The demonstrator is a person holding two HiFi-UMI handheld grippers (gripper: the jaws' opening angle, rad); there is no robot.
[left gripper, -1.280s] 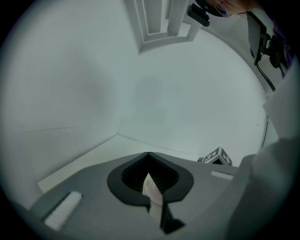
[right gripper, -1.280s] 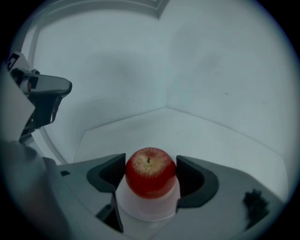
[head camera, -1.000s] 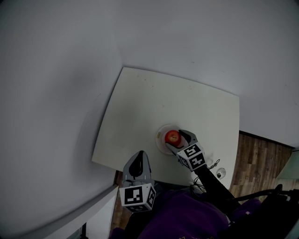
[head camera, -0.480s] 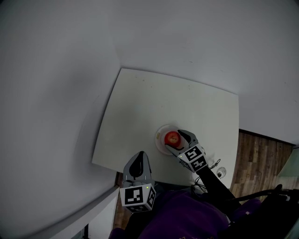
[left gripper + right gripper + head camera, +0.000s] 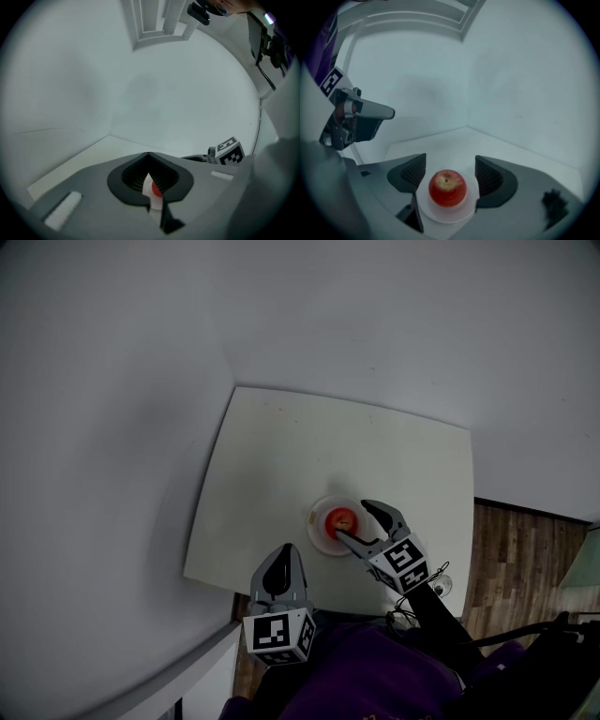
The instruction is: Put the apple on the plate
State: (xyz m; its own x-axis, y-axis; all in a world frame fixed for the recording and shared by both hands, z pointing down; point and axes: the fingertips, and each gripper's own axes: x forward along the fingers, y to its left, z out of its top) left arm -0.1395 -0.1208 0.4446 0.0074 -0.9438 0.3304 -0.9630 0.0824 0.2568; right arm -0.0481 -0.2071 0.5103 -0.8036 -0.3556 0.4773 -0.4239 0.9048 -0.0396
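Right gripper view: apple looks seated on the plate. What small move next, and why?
Probably draw the right gripper straight back. Its jaws stand apart on either side of the apple, which rests on the plate, so the placing looks done.

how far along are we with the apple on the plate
Done, by the look of it: the apple sits on the plate on the table. In hand: nothing. The right gripper is open, its jaws either side of the apple with a gap on each side; the left gripper is shut and empty near the table's front edge. Left: probably only drawing the right gripper clear of the plate.
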